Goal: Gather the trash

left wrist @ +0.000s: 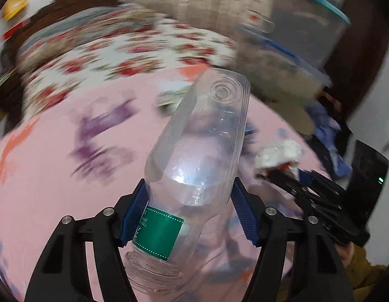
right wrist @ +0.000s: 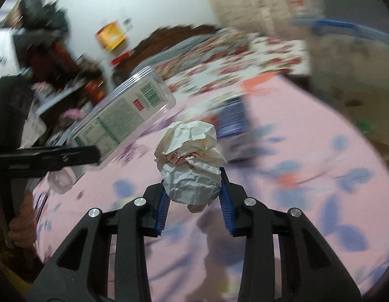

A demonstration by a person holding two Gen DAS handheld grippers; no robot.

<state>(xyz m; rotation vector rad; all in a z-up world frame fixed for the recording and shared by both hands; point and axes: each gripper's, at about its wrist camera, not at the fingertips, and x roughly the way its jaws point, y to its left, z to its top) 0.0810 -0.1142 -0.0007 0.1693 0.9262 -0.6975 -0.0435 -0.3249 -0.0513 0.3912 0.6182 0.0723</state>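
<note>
Pink bedspread [right wrist: 282,130], blurred, perhaps boxes [right wrist: 232,118] behind

a home bedroom: a bed with a pink flowered sheet [left wrist: 56,181], a rose-print quilt [left wrist: 114,50] farther back, and a dark wooden headboard [right wrist: 179,34].

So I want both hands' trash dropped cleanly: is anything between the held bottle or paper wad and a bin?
No bin can be made out in either blurred view. The left gripper is shut on the plastic bottle, the right gripper on the crumpled paper, both above the pink bedsheet. Nothing visible blocks them.
</note>
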